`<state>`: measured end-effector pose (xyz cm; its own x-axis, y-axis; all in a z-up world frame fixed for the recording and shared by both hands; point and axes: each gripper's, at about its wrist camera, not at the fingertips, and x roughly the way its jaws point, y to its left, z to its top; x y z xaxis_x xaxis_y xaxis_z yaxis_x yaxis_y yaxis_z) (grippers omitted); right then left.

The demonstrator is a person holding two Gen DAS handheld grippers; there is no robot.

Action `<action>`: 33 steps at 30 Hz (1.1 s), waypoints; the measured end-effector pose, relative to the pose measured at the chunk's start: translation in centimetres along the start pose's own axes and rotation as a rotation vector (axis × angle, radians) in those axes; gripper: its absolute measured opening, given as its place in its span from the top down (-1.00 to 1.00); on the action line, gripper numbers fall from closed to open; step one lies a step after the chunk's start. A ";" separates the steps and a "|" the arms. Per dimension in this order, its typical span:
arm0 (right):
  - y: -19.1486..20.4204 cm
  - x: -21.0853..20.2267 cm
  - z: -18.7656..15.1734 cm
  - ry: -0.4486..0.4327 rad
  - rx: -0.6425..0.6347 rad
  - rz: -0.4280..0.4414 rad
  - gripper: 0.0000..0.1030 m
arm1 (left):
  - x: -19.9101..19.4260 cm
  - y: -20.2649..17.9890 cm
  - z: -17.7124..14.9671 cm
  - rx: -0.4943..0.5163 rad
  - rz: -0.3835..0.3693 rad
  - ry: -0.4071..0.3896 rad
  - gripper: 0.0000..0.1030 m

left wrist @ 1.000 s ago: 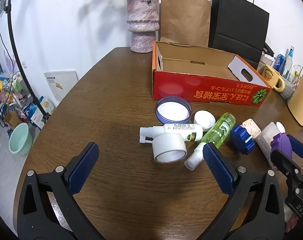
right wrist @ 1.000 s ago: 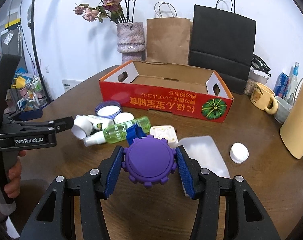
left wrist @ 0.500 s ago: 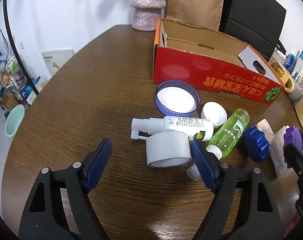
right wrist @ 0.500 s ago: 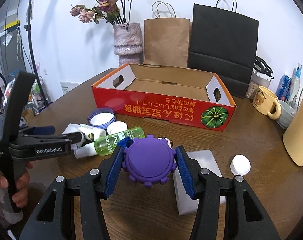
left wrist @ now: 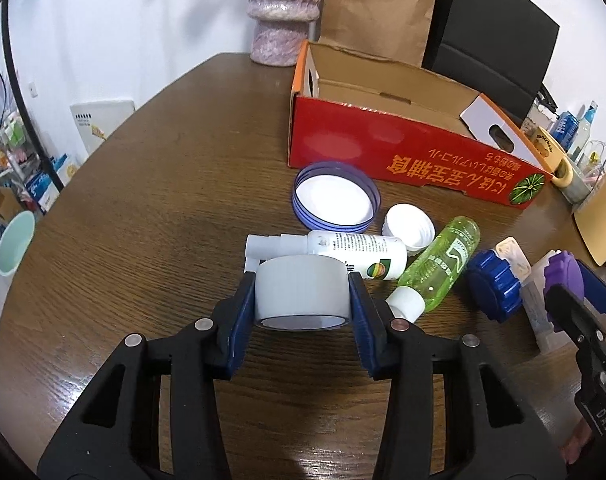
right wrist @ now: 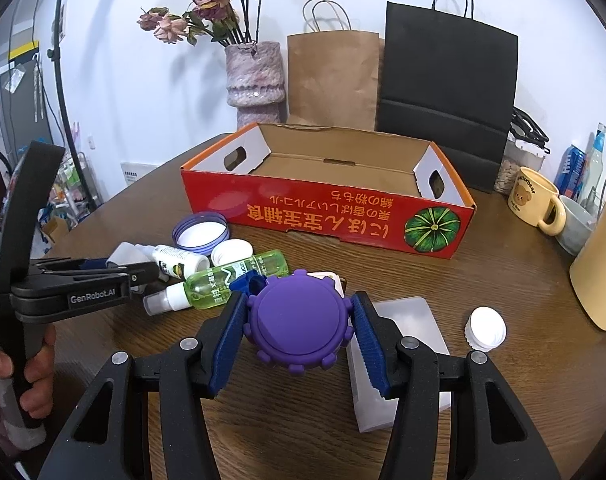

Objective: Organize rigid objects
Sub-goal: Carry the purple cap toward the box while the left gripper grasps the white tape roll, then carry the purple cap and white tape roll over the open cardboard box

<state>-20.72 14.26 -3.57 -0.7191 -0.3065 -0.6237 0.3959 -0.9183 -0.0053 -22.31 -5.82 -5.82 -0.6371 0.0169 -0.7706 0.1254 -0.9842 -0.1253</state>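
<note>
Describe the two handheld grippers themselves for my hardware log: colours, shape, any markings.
Both look alike: matte black plastic frames with triangular cut-outs and silver rivets at the pivots. Each left gripper and right gripper finger ends in a blue ribbed pad. Seen from the right wrist view, the left one's side reads "GenRobot.AI" in white, and a bare hand grips its black handle. No cables are visible.

The left gripper [right wrist: 115, 270] has "GenRobot.AI" written on its side. The red box [right wrist: 327, 216] has orange Japanese writing, upside down. The yellow mug [right wrist: 533, 200] says "Butterbear".
</note>
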 end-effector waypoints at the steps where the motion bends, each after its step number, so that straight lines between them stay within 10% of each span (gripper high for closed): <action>1: 0.0 -0.1 0.0 -0.002 0.000 0.001 -0.13 | -0.2 -0.1 0.0 0.005 0.002 -0.006 0.22; 33: -1.6 -2.5 5.5 -0.119 -0.007 -0.032 -0.13 | -6.9 -5.2 3.6 0.122 -0.035 -0.230 0.22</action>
<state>-22.65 15.10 2.30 -0.7938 -0.3048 -0.5263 0.3755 -0.9263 -0.0298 -21.32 -1.48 2.40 -0.7976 0.0245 -0.6028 0.0167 -0.9979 -0.0626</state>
